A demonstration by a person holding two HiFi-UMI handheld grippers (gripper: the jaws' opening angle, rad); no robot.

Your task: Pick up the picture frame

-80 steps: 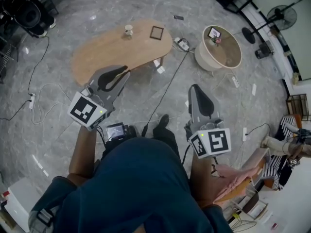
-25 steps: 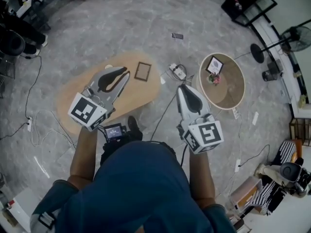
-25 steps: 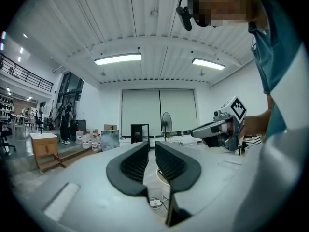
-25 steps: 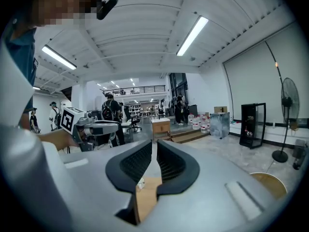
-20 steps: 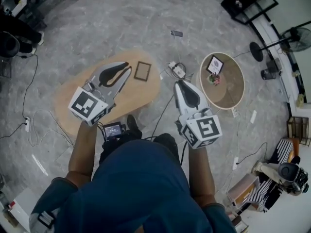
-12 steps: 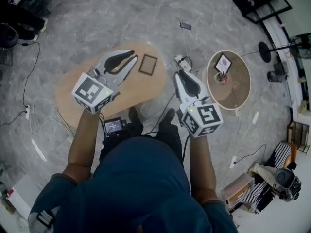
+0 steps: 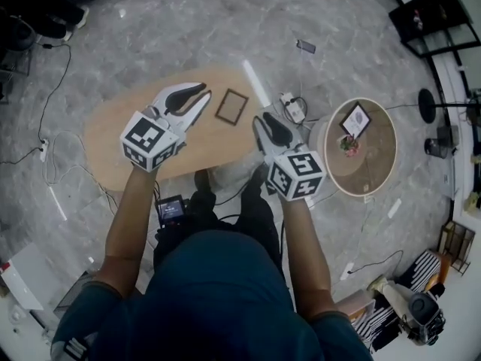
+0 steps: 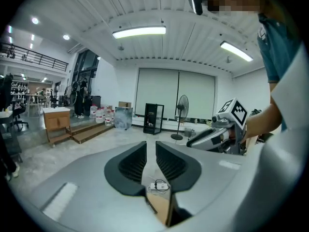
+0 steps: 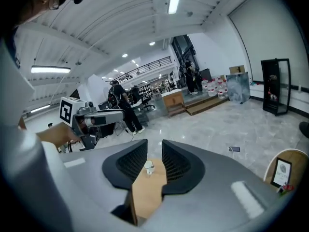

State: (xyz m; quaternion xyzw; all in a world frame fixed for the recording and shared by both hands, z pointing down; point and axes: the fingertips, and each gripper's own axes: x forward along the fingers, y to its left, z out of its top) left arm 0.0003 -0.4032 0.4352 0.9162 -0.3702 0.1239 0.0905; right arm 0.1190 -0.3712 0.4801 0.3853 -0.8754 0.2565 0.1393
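Grey marbled floor carrying a bean-shaped wooden coffee table, a round side table well to its right, and a white power strip on the floor between the two. Picture frame, dark-rimmed, lies flat and untouched on the coffee table toward its right end, between the tips of the two grippers. Left gripper: jaws a little apart, nothing between them, just left of the frame; right gripper: jaws parted, having just been opening, likewise empty, just right of the frame at the table's edge.
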